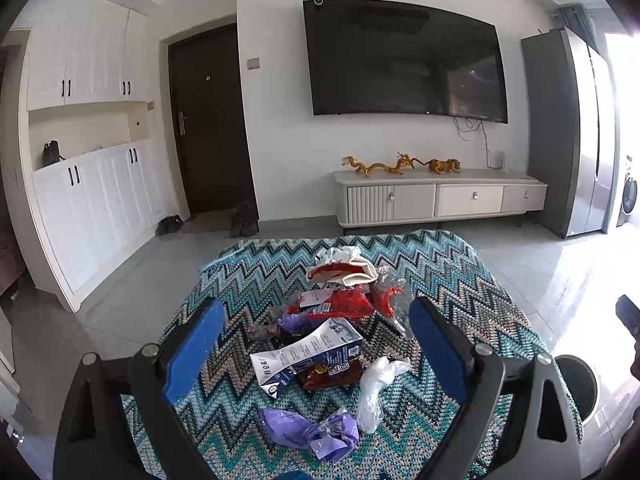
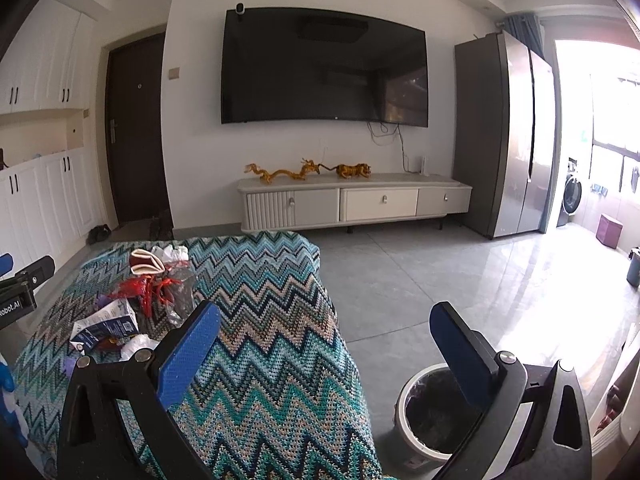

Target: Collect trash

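Spreading wide, the left gripper (image 1: pixel 316 344) is holding nothing; its blue fingers (image 1: pixel 196 350) are framing the trash pile (image 1: pixel 332 320) on the zigzag-blanket tabletop (image 1: pixel 448 276). The right gripper (image 2: pixel 324 354) is also gaping wide and empty, hanging over the blanket edge, with the bin (image 2: pixel 430 416) just below its right finger. Nothing is standing between the left fingers and the pile. The pile is mixing a white-and-blue carton (image 1: pixel 308 354), red wrappers (image 1: pixel 344 304), a crumpled purple wrapper (image 1: pixel 316 432), a clear plastic bag (image 1: pixel 378 384) and a white-and-red folded box (image 1: pixel 352 270), overlapping loosely at mid-tabletop. A dark red packet under the carton is mostly getting hidden. The bin's dark contents are staying unreadable, and its rim is getting cut by the finger. Behind: TV (image 2: pixel 324 68), cabinet (image 2: pixel 356 200), fridge (image 2: pixel 508 136).
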{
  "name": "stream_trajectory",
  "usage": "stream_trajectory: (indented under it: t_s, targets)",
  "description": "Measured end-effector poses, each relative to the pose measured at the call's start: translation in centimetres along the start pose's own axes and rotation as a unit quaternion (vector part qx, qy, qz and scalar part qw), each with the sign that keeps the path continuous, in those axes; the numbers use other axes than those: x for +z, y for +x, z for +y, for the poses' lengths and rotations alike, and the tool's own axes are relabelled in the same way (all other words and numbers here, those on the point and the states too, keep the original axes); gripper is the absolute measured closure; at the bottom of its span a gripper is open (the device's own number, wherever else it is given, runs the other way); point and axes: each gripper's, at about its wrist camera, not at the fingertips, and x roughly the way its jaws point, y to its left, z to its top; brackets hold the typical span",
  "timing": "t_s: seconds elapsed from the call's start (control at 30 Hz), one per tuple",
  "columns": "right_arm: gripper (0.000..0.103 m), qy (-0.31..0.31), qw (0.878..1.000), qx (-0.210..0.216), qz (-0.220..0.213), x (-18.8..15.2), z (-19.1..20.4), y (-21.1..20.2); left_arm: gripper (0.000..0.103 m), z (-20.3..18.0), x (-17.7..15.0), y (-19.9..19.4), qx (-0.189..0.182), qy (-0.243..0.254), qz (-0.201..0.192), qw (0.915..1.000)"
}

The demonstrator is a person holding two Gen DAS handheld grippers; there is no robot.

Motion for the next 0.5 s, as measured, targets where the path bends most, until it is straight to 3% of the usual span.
stream_trajectory:
  t_s: [0.5]
  targets:
    - [0.000,0.008,0.999,0.000,-0.034,0.6,-1.0,-3.1,0.009,-0.7,0.4,-2.9,-0.003,0.013,-0.024,0.9996]
